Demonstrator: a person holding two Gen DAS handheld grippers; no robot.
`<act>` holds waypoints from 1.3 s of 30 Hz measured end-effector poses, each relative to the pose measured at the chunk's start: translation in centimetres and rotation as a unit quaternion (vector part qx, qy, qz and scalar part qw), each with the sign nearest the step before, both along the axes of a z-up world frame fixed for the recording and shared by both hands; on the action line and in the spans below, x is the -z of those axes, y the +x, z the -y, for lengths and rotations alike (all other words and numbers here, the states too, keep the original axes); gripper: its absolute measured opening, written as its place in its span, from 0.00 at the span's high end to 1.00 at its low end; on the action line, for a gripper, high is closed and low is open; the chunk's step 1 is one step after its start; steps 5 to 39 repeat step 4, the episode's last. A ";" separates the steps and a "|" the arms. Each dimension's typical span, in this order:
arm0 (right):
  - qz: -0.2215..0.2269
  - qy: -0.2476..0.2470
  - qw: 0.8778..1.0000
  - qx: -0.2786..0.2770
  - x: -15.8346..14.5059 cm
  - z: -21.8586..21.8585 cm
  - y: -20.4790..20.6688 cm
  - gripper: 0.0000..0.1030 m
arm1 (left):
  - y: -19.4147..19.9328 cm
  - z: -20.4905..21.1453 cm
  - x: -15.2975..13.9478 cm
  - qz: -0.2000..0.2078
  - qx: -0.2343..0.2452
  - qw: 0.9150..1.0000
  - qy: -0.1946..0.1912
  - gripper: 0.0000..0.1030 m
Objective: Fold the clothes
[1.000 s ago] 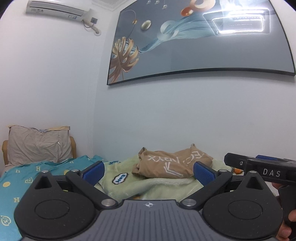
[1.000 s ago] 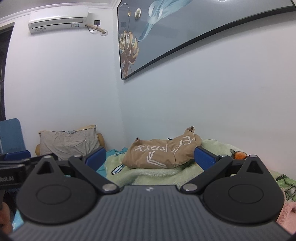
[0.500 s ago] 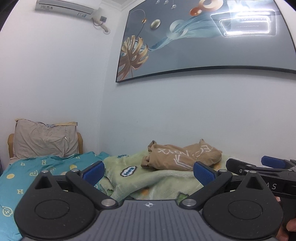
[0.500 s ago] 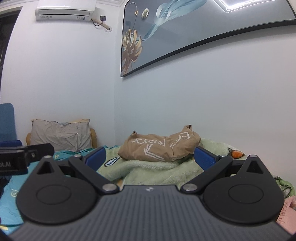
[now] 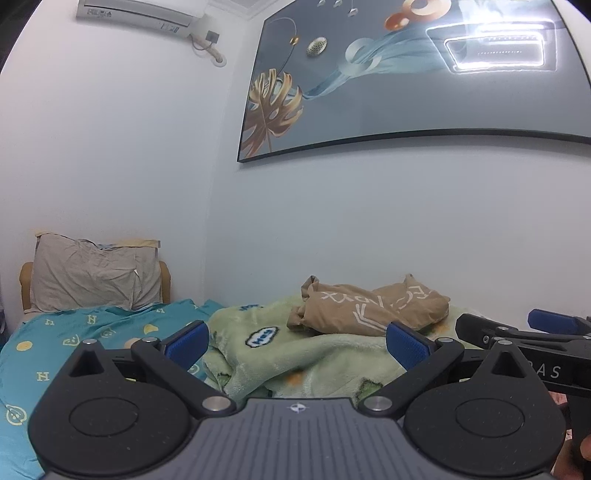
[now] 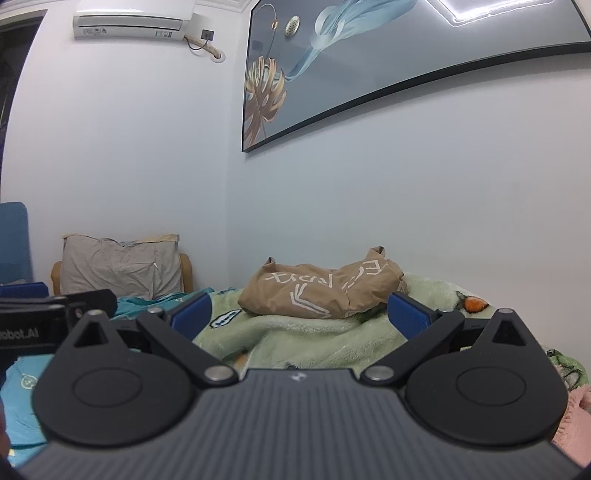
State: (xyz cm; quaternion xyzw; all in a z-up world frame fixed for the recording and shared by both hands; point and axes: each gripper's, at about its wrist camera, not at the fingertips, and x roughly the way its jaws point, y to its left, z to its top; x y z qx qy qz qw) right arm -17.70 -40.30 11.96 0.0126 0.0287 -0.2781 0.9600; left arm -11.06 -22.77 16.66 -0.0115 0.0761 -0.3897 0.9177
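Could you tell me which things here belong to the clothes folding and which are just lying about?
For the job: tan garment, crumpled; left gripper and right gripper, both open.

Lying about: green blanket, teal sheet, pillow, wall picture, air conditioner.

A crumpled tan garment (image 5: 373, 308) of thin, smooth woven cloth with white printing lies on a fleecy, plush green blanket (image 5: 314, 354). Beside it, a teal bedsheet (image 5: 74, 332) looks like flat matt cotton, and a creased grey cloth pillow (image 5: 92, 277) leans on a wooden headboard (image 5: 24, 280). The left gripper (image 5: 295, 341) and right gripper (image 6: 299, 312) show matt black plastic bodies, ribbed grey panels, bright metal pivot screws and blue textured rubbery pads (image 6: 406, 315). The framed picture (image 5: 406, 74) is glossy, reflecting a ceiling light.
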 end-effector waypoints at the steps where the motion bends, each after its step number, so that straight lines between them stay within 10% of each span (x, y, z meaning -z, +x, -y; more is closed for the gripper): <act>1: 0.000 0.001 1.000 0.000 0.0 0.0 -0.1 0.00 | -0.1 -0.1 0.0 0.001 0.000 1.000 0.001 0.00; 39: 0.001 0.003 1.000 0.000 -0.1 -0.2 -0.2 0.00 | -0.2 -0.1 -0.2 0.003 0.001 1.000 0.001 0.00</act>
